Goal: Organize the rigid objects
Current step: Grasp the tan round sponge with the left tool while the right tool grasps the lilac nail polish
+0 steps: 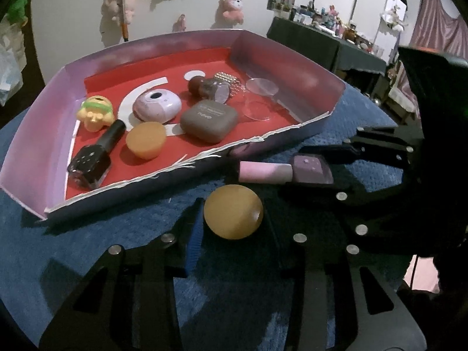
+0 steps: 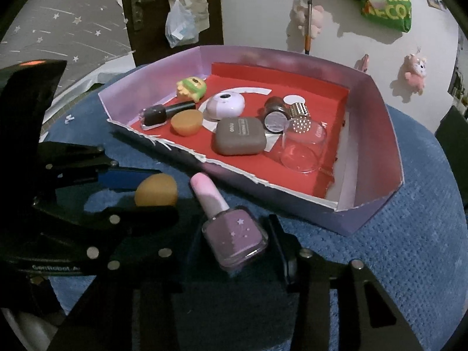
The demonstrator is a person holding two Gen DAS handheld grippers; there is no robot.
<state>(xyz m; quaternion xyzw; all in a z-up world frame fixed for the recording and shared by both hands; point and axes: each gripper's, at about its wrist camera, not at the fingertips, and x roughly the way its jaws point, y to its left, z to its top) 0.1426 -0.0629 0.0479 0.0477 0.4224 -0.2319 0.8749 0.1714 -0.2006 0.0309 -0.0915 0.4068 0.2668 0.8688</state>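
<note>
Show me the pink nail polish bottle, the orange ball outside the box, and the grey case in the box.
pink nail polish bottle [image 2: 235,237]: right wrist view, on its purple body.
orange ball [image 1: 233,215]: left wrist view, on its middle.
grey case [image 1: 208,120]: left wrist view, on its lid.

Left gripper [image 1: 231,219] and right gripper [image 2: 234,239] both clamped, side by side.

Left tongs [image 1: 234,219] clamp orange ball [image 1: 233,215] beside tray [image 1: 187,172].
</note>
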